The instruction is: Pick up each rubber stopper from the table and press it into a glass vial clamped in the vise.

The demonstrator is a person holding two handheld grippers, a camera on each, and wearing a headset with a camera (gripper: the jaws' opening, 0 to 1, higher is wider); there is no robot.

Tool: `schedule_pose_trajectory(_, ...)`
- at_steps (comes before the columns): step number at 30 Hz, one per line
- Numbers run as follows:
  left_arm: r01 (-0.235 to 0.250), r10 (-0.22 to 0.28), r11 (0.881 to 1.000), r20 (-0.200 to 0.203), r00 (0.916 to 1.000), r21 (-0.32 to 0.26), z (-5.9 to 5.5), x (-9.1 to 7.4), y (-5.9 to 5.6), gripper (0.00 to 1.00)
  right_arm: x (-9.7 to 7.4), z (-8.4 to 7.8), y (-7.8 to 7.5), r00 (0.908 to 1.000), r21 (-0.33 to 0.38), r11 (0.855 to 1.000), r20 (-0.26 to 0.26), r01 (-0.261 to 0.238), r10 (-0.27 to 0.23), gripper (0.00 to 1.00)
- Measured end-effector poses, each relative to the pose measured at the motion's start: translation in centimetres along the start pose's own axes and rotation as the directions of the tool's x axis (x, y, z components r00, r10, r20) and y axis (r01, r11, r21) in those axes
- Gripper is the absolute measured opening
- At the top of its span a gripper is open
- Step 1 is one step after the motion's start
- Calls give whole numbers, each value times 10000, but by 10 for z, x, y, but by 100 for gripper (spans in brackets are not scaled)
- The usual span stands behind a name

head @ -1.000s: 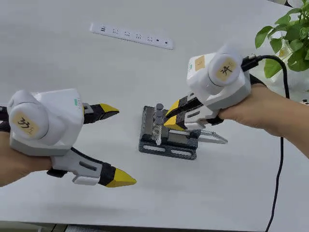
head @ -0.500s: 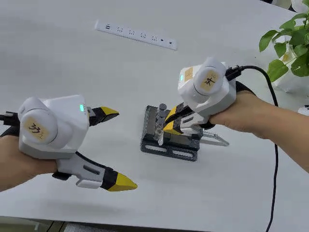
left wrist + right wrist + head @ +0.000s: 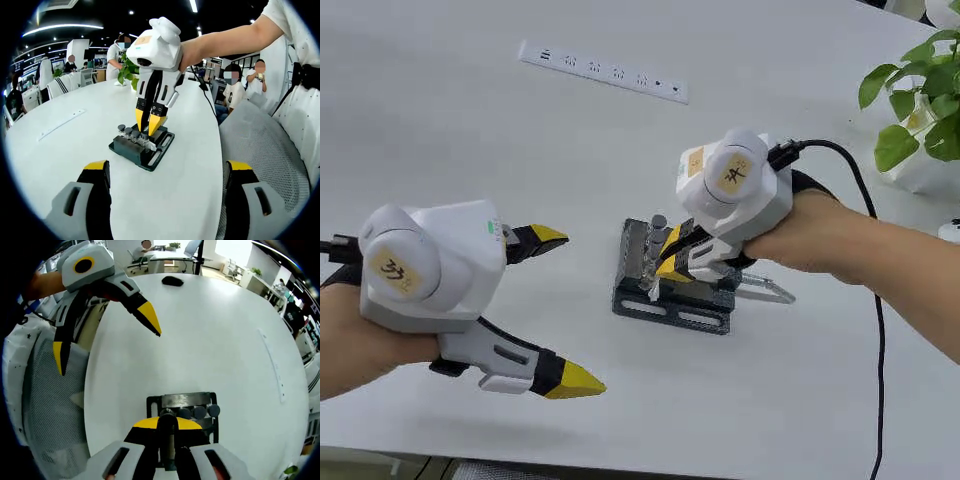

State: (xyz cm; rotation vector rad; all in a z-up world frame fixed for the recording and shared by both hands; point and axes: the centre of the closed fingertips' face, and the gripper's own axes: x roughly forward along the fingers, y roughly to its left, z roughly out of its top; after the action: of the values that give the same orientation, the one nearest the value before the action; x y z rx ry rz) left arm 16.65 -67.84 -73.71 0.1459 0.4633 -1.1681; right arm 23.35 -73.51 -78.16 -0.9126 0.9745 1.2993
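— How do the right tongs (image 3: 667, 255) stand?

— Nearly closed. The yellow tips pinch a dark rubber stopper (image 3: 167, 415), and the gap between them is no wider than the stopper itself.

— And where is that stopper?

— On top of the end one in the row of glass vials (image 3: 131, 134), which stand upright, clamped in the vise (image 3: 670, 300). I cannot tell whether it is pressed fully home, because the tips hide the vial's mouth. The other vials in the row each carry a dark stopper already.

— The left tongs (image 3: 562, 308)?

— Spread wide, with nothing between the tips. They hover over the surface (image 3: 470, 130) to the left of the vise, apart from it, with the tips pointing roughly toward it.

— What about the vise itself?

— It is black and sits flat on the white surface. In the head view its metal handle (image 3: 767, 290) sticks out to the right, under the hand that holds the right tongs.

— Anything farther out?

— A black cable (image 3: 877, 300) runs from the right tongs back toward the near edge of the surface. A white power strip (image 3: 603, 70) lies beyond the vise, well apart from it. A leafy plant (image 3: 920, 80) stands at the far right. The left gripper view shows people and chairs in the room behind.
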Motion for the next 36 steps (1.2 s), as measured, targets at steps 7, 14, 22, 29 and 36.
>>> schedule_pose_trajectory(7,9,-9,10000,19,10000,-39,-1,-1,1,95,0,0,0,10000,-55,10000,-74,-16,16,5)
schedule_pose_trajectory(14,38,-38,10000,36,10000,-69,-3,-1,1,95,0,2,-1,10000,67,10000,8,-53,53,5)
schedule_pose_trajectory(22,25,-25,9999,22,10000,-116,-3,-1,-1,94,2,4,-1,9997,-31,9999,-192,-136,135,5)
schedule_pose_trajectory(29,55,-54,9999,67,10000,-121,-3,-1,-1,93,2,3,0,9989,178,9994,-369,-281,287,5)
schedule_pose_trajectory(36,100,-99,9999,76,9999,-136,-2,0,-3,92,4,5,-2,9935,-398,9982,-1069,-447,403,5)
